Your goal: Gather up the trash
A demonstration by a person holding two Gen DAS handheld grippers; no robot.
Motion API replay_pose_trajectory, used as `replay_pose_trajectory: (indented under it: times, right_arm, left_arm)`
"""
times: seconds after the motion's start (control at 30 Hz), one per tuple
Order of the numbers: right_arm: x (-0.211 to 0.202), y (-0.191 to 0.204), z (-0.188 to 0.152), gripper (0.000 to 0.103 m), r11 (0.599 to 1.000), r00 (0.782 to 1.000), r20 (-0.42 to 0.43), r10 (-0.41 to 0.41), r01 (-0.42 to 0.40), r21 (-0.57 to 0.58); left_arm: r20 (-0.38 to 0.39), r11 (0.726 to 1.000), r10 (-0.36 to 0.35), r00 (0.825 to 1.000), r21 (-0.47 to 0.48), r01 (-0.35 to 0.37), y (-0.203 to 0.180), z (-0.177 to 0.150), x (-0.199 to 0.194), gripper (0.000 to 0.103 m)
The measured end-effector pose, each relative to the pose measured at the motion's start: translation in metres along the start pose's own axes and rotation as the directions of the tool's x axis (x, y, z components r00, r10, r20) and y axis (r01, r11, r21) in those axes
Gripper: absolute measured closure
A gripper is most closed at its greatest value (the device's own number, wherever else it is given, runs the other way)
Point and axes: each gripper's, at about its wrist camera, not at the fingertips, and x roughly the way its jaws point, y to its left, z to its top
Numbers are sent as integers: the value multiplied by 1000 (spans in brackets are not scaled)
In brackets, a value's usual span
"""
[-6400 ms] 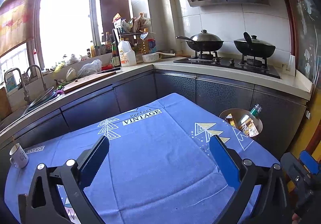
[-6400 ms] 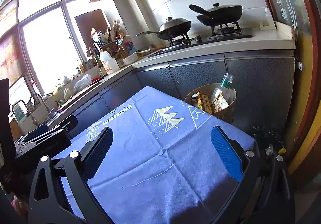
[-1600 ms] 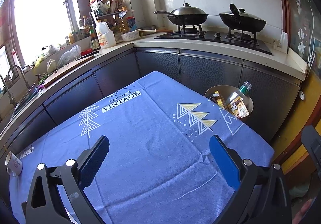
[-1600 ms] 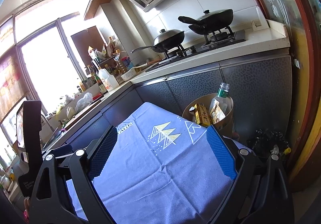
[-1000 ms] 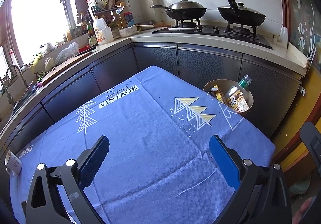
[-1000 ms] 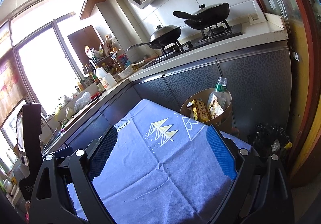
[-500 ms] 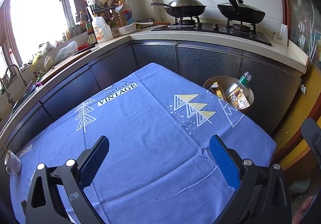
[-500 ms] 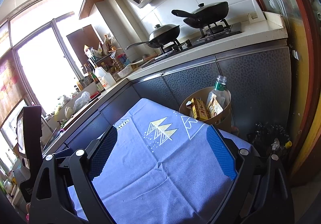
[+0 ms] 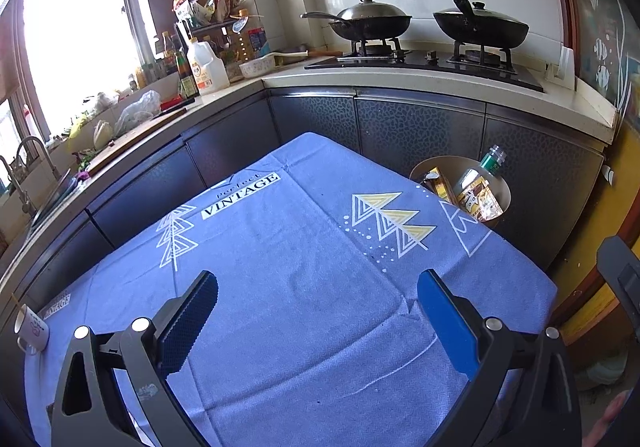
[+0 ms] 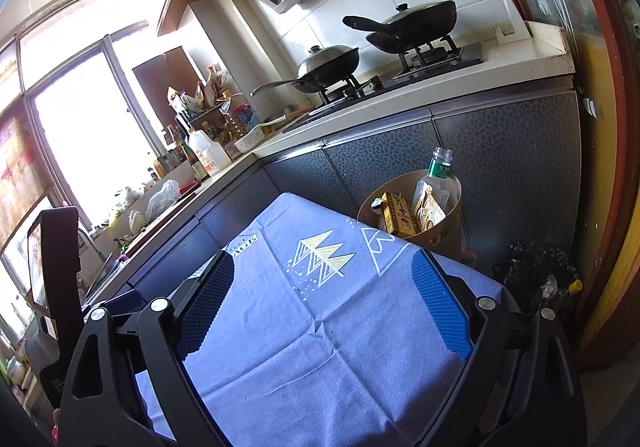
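Both claws have lifted a little since the earlier frames, while the trash stays put in the bin (image 9: 424,167) beyond the far corner of the counter (image 9: 304,287): a bottle (image 10: 438,183), a yellow carton (image 10: 398,215) and a snack packet (image 9: 478,203). All three look light; the bottle is probably slick and springy and best pinched at its neck, the carton stiff across its flat sides, the packet limp and crinkly. Left claw (image 9: 318,311) and right claw (image 10: 324,307) hang spread wide and empty above the blue cloth, where no trash shows.
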Motion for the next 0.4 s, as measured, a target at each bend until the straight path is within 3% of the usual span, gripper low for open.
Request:
replay_pose_trajectory:
  times: [0.4]
  right_arm:
    - [2,-1,-2,14,1000,1000,-8,-1,1,0]
  left_arm:
    - [-4,1000,-11,1000,9,11,-2,-1,-2,4]
